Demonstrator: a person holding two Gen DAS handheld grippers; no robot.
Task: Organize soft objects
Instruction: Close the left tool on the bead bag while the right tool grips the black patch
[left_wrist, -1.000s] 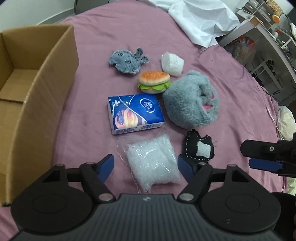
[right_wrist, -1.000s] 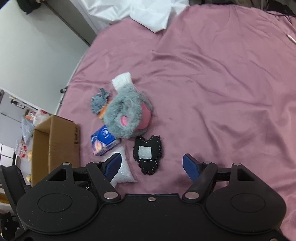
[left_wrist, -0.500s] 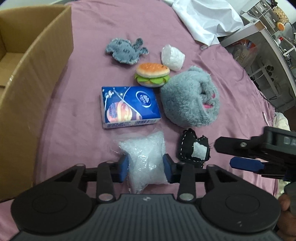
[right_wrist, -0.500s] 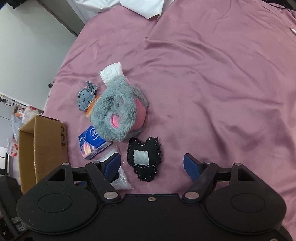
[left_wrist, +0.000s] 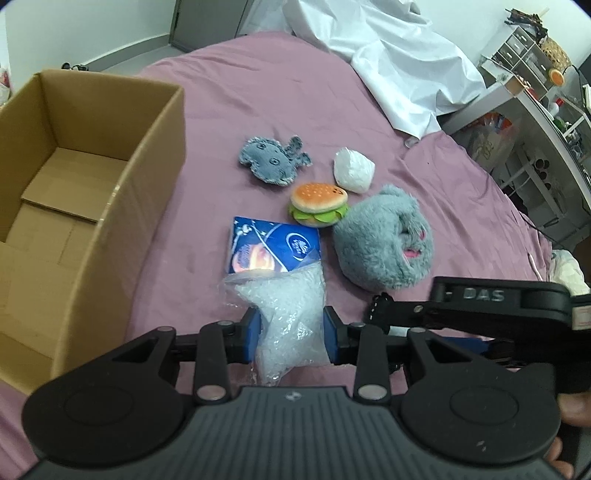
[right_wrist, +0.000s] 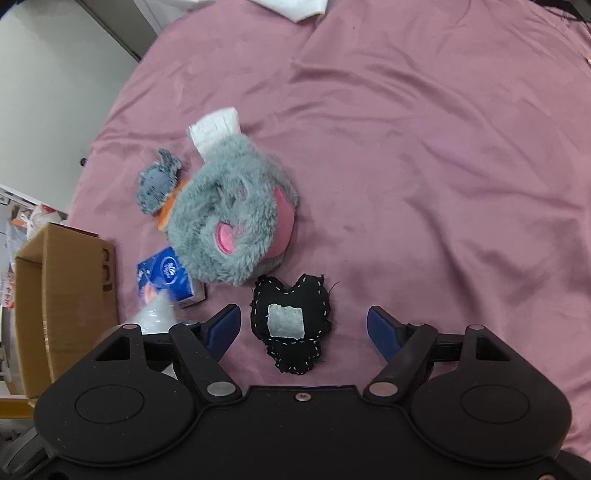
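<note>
My left gripper (left_wrist: 291, 338) is shut on a clear bag of white pellets (left_wrist: 286, 314) and holds it lifted above the purple bed. Beyond it lie a blue tissue pack (left_wrist: 273, 249), a burger plush (left_wrist: 318, 204), a grey fish plush (left_wrist: 271, 160), a white wrapped lump (left_wrist: 354, 170) and a big grey furry plush (left_wrist: 384, 238). My right gripper (right_wrist: 303, 328) is open, its jaws on either side of a black stitched pouch (right_wrist: 291, 325). The grey furry plush (right_wrist: 236, 221) lies just beyond the pouch.
An open cardboard box (left_wrist: 66, 206) stands at the left on the bed; it also shows in the right wrist view (right_wrist: 62, 295). A white sheet (left_wrist: 399, 70) lies at the far side. Shelves (left_wrist: 535, 96) stand off the bed's right edge.
My left gripper closed on the pellet bag and lifted it off the bed. My right gripper moved closer over the black pouch, still open.
</note>
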